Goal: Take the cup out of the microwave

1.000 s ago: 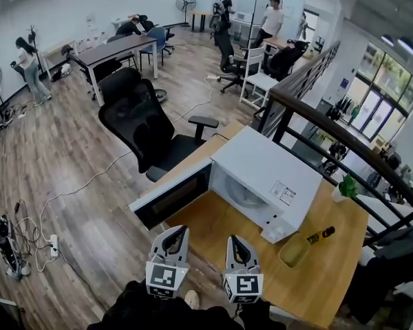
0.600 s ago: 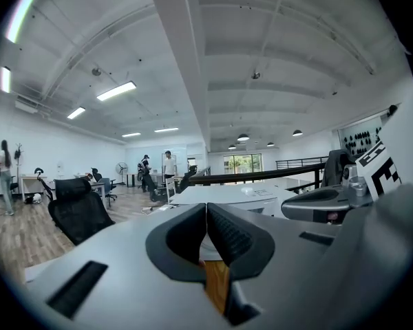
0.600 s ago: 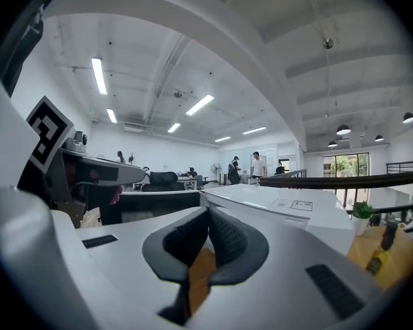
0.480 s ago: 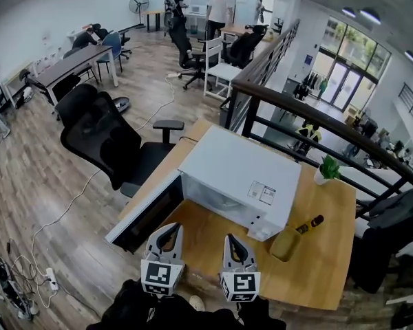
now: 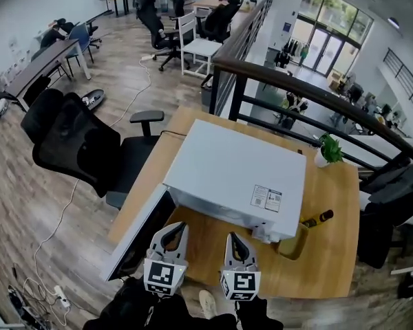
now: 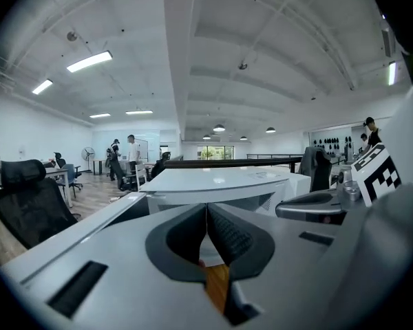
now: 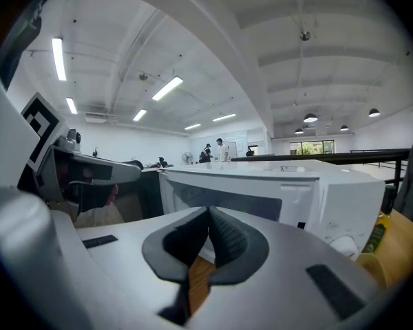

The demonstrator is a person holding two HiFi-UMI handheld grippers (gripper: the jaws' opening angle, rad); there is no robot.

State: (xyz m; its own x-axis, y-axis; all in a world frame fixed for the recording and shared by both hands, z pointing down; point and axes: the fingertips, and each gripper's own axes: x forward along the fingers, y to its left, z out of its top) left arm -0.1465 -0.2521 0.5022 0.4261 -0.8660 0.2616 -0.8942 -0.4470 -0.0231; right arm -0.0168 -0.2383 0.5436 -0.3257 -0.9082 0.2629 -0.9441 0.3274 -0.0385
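Observation:
A white microwave stands on the wooden table with its door swung open to the left. From the head view its inside is hidden under its top. An olive-yellow cup stands on the table just right of the microwave's front corner. My left gripper and right gripper are side by side in front of the open cavity, both shut and empty. In the left gripper view, the left gripper points at the microwave. The right gripper faces the front of the microwave.
A small bottle lies beside the cup. A potted plant sits at the table's far right corner. A black office chair stands left of the table, a dark railing runs behind it, and a dark garment hangs at the right.
The head view has shifted over the microwave, so its inside no longer shows. Both grippers have come closer to the open front and dipped a little. Both stay shut.

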